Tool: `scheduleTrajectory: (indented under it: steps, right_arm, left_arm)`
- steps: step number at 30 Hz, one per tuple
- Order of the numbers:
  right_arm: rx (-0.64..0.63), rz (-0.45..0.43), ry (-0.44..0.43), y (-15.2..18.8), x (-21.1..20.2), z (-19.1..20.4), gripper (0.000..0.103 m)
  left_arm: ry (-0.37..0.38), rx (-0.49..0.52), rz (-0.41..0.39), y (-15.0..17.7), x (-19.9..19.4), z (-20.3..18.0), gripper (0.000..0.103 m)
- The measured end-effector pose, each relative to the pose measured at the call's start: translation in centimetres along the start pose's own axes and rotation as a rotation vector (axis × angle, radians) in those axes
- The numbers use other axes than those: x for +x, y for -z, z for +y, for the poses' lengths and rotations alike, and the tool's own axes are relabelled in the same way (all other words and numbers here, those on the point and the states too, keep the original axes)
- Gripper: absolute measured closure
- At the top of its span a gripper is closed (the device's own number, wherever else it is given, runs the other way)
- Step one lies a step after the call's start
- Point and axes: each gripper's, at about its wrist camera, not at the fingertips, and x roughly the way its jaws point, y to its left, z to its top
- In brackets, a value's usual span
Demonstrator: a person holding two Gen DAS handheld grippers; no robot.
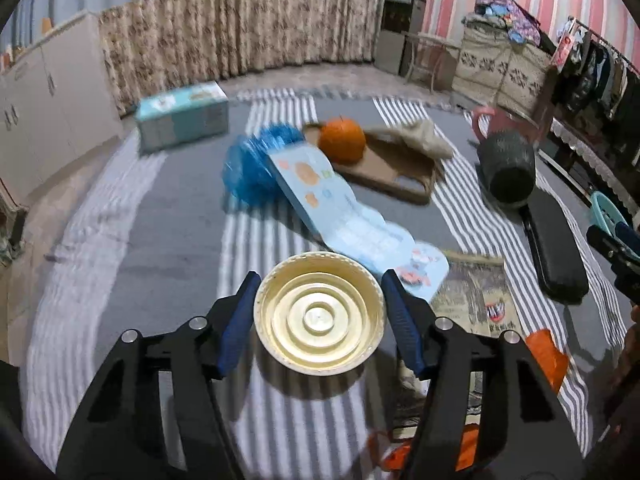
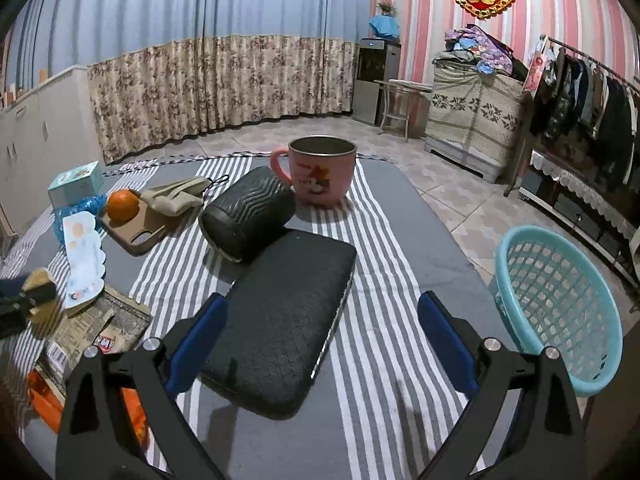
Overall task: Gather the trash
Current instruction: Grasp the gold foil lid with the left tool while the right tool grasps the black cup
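My left gripper (image 1: 318,284) is shut on a round cream plastic lid (image 1: 320,314), held above the striped cloth. Behind it lie a light blue paper wrapper (image 1: 340,208), a crumpled blue plastic bag (image 1: 256,164), a printed brown packet (image 1: 476,300) and orange wrappers (image 1: 548,354). My right gripper (image 2: 322,308) is open and empty above a flat black case (image 2: 284,320). The teal mesh basket (image 2: 560,308) stands to its right, off the cloth's edge. The left gripper with the lid shows blurred at the left edge of the right wrist view (image 2: 36,296).
An orange (image 2: 122,205) sits on a brown phone case (image 2: 140,236) beside a beige cloth (image 2: 176,198). A black ribbed cylinder (image 2: 246,212) lies on its side before a pink mug (image 2: 320,172). A tissue box (image 1: 182,116) stands at the far left.
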Motion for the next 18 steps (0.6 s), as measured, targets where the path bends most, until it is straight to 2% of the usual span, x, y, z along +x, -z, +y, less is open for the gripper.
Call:
scheduleTrajectory:
  steps: [4, 9, 15, 18]
  right_arm:
    - [0.022, -0.015, -0.017, -1.8, 0.4, 0.7, 0.009]
    - [0.044, -0.002, -0.043, -4.2, 2.3, 2.3, 0.009]
    - [0.061, 0.032, -0.039, -6.9, 5.4, 4.3, 0.009]
    - [0.054, 0.083, -0.019, -7.9, 7.4, 5.1, 0.009]
  left_arm:
    - [-0.046, 0.009, -0.11, -1.9, -1.4, 0.5, 0.042]
    - [-0.048, 0.006, -0.209, -5.8, -1.5, 0.4, 0.042]
    - [-0.043, 0.012, -0.245, -8.2, -0.6, 0.4, 0.042]
    - [-0.051, 0.028, -0.256, -8.6, -0.1, 0.5, 0.042]
